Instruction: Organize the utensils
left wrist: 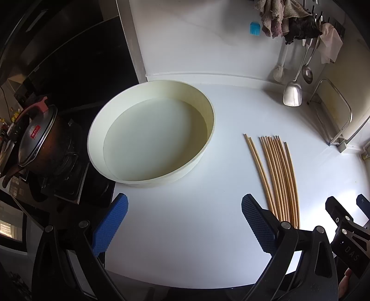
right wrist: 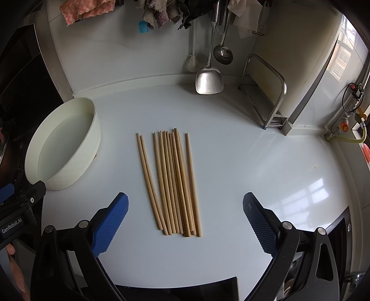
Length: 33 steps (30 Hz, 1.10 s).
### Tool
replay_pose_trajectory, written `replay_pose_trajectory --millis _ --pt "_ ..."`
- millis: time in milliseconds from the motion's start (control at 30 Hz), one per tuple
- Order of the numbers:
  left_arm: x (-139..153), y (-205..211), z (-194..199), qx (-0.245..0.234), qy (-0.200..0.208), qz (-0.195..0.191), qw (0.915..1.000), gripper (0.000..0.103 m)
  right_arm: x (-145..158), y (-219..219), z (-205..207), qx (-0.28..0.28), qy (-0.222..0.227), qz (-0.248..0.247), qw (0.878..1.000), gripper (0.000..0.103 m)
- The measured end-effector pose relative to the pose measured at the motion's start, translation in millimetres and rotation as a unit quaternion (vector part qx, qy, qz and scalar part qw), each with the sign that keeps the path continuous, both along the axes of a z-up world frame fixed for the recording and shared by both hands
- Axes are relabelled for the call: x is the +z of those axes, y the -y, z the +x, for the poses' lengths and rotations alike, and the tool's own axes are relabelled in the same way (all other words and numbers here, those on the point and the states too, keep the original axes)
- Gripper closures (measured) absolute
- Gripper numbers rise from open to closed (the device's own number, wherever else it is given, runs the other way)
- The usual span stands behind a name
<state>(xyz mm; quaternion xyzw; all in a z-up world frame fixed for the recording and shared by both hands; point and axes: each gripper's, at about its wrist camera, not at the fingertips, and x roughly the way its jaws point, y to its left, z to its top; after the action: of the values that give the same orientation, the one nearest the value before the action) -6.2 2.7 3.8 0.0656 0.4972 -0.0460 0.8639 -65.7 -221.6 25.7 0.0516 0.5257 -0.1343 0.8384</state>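
Several wooden chopsticks [right wrist: 172, 183] lie side by side on the white counter, pointing away from me; they show at the right in the left wrist view [left wrist: 277, 176]. A round cream basin [left wrist: 150, 136] holding shallow water sits left of them, its rim [right wrist: 69, 129] at the left edge of the right wrist view. My left gripper [left wrist: 185, 222] hovers open above bare counter in front of the basin. My right gripper [right wrist: 185, 220] hangs open over the near ends of the chopsticks, touching none. Each gripper's body shows at the edge of the other's view.
A dark pot [left wrist: 37, 134] sits on a black stove at the left. A metal spatula [right wrist: 209, 78], a ladle [right wrist: 223, 54] and cloths [right wrist: 87, 10] hang on the back wall. A metal rack [right wrist: 268, 97] stands at the back right. A blue brush [left wrist: 254, 28] hangs on the wall.
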Motion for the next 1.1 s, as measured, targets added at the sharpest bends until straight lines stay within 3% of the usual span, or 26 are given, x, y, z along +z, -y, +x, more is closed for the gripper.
replay_pose_trajectory --millis 1100 --pt "2.1 -1.1 0.0 0.001 0.001 -0.001 1.0 0.006 -0.1 1.6 -5.8 0.001 0.002 0.0 1.0 0.008"
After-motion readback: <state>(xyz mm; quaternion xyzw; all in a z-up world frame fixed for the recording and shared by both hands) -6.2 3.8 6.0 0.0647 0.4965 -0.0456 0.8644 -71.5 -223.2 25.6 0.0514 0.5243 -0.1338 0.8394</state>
